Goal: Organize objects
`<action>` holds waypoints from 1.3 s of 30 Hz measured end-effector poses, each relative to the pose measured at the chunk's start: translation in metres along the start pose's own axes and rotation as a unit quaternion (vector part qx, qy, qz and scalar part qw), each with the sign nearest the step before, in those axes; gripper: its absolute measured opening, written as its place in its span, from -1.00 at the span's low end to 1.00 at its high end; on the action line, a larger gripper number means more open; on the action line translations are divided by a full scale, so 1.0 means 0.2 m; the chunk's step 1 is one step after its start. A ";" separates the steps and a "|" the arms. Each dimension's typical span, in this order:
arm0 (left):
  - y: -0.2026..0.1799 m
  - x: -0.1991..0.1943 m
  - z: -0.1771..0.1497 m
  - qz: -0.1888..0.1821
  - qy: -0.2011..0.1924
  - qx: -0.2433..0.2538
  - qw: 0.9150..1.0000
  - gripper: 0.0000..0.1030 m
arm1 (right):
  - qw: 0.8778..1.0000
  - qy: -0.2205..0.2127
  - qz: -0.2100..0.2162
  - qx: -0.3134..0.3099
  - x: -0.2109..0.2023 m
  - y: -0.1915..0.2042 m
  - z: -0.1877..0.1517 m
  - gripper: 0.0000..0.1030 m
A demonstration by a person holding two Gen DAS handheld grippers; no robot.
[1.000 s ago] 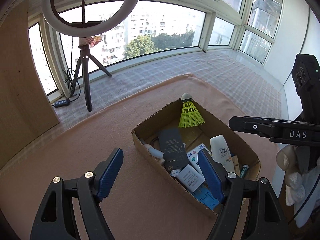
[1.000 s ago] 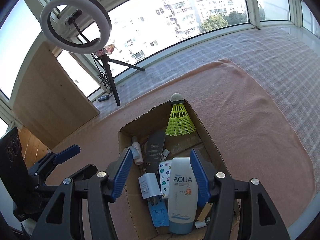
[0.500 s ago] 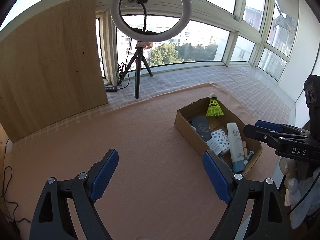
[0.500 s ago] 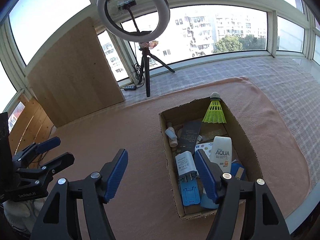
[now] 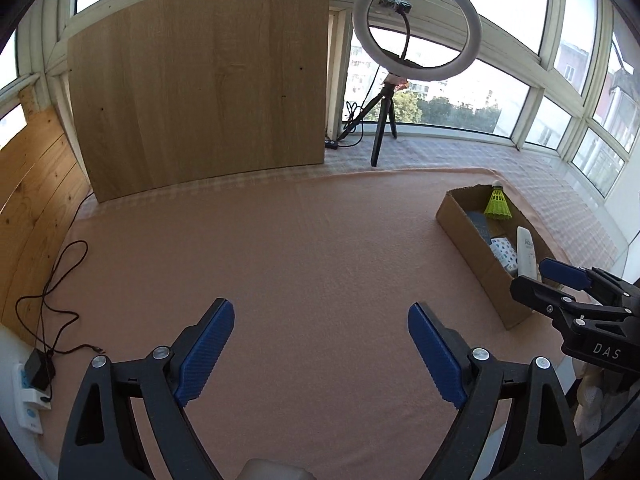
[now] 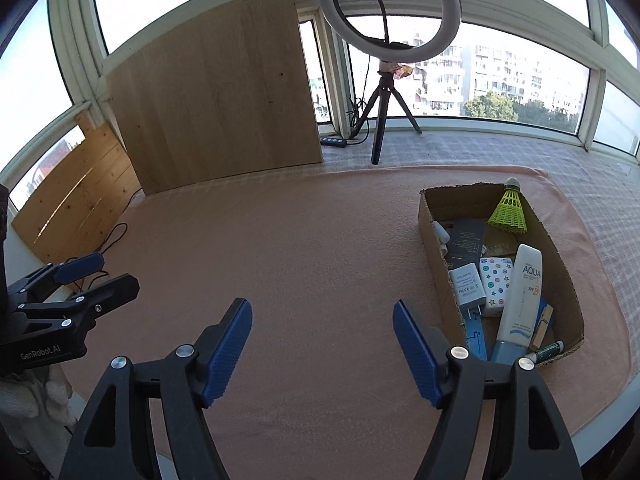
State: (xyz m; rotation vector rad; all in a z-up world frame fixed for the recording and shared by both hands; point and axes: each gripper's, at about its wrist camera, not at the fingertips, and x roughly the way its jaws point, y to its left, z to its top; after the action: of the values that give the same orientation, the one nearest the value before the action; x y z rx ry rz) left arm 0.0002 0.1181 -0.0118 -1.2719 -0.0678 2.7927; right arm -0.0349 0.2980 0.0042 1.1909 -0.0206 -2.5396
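Here, both grippers, left gripper and right gripper, gape empty; one box holds perhaps nine items

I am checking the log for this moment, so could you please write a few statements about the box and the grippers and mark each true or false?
1. Both grippers are open and hold nothing. True: the left gripper and the right gripper stand wide open over the blanket.
2. The shuttlecock lies on the blanket outside the box. False: it leans in a far corner of the box.
3. The sunscreen tube lies inside the box. True.
4. The ring light stands inside the box. False: it stands on a tripod by the window, beyond the blanket.
5. The box stands to the left of both grippers. False: it is on their right.
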 end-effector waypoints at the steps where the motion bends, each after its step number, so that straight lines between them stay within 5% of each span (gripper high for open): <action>1: 0.03 -0.01 -0.01 0.003 0.000 -0.004 1.000 0.77 | 1.000 -0.001 -0.001 -0.006 0.00 0.04 -0.01 0.35; 18: 0.26 -0.10 -0.13 0.036 -0.002 -0.029 0.999 0.77 | 0.999 -0.013 0.013 -0.049 0.00 0.36 -0.01 0.36; 39: 0.31 -0.08 -0.12 0.037 -0.002 -0.032 0.999 0.77 | 0.999 -0.009 -0.006 -0.047 0.05 0.39 0.00 0.37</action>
State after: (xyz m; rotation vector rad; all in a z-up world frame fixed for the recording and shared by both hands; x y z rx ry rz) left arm 0.0253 0.0559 -0.0198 -1.3104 -0.1144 2.8781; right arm -0.0177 0.2214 0.0093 1.1363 0.1007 -2.5310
